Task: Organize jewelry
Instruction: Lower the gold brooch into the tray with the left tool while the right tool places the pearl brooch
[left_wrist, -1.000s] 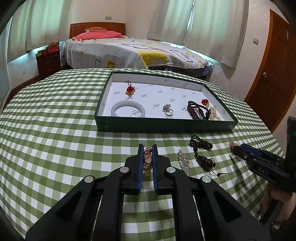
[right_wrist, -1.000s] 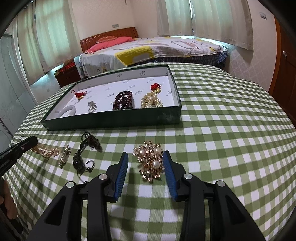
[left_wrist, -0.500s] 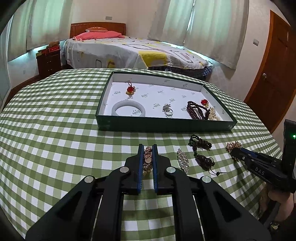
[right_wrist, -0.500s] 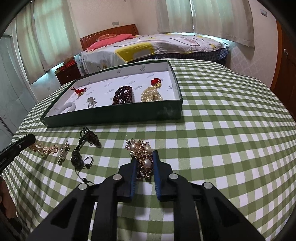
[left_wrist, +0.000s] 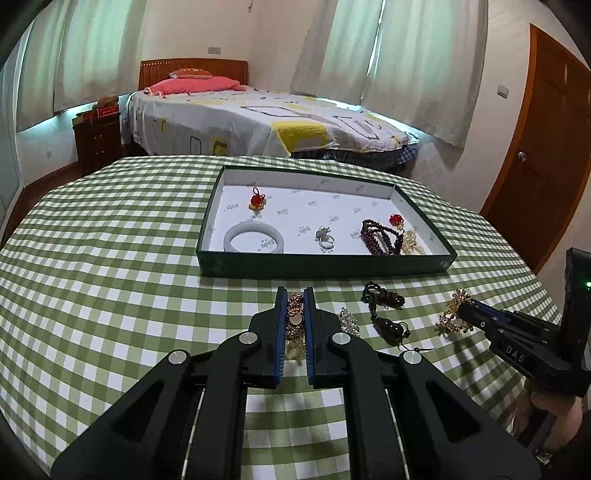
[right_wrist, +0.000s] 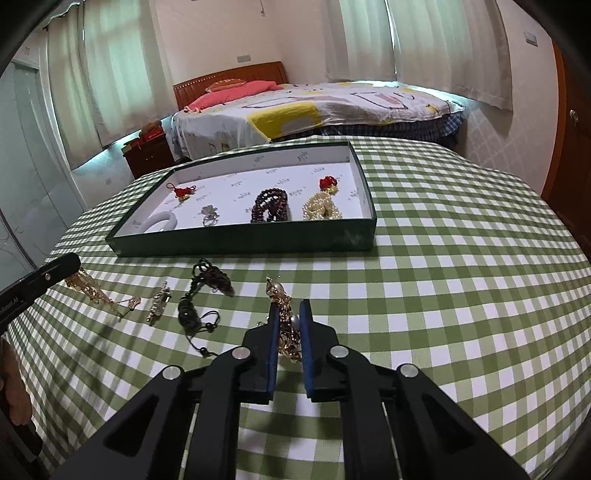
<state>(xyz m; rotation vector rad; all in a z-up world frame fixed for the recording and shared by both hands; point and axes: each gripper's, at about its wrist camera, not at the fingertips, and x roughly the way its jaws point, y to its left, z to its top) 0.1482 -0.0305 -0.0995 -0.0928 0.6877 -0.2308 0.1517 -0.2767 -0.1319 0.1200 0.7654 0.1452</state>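
My left gripper (left_wrist: 295, 299) is shut on a gold chain piece (left_wrist: 294, 320) just above the checked cloth. My right gripper (right_wrist: 289, 312) is shut on a gold pearl brooch (right_wrist: 282, 314) and holds it off the cloth; it also shows in the left wrist view (left_wrist: 453, 314). A green tray (left_wrist: 325, 263) lies beyond, holding a white bangle (left_wrist: 254, 239), a red charm (left_wrist: 256, 199), a silver ring (left_wrist: 325, 238), dark red beads (left_wrist: 378, 236) and a pearl piece (right_wrist: 321, 206). A silver brooch (left_wrist: 349, 321) and a dark bead cord (left_wrist: 384, 310) lie on the cloth between the grippers.
The table carries a green and white checked cloth (left_wrist: 110, 277) and rounds off at its edges. A bed (left_wrist: 258, 118) and a nightstand (left_wrist: 98, 136) stand behind the table. A wooden door (left_wrist: 543, 147) is at the right.
My right gripper closed on the gold pearl brooch and lifted it off the cloth. My left gripper stayed shut on the gold chain piece and rose slightly.
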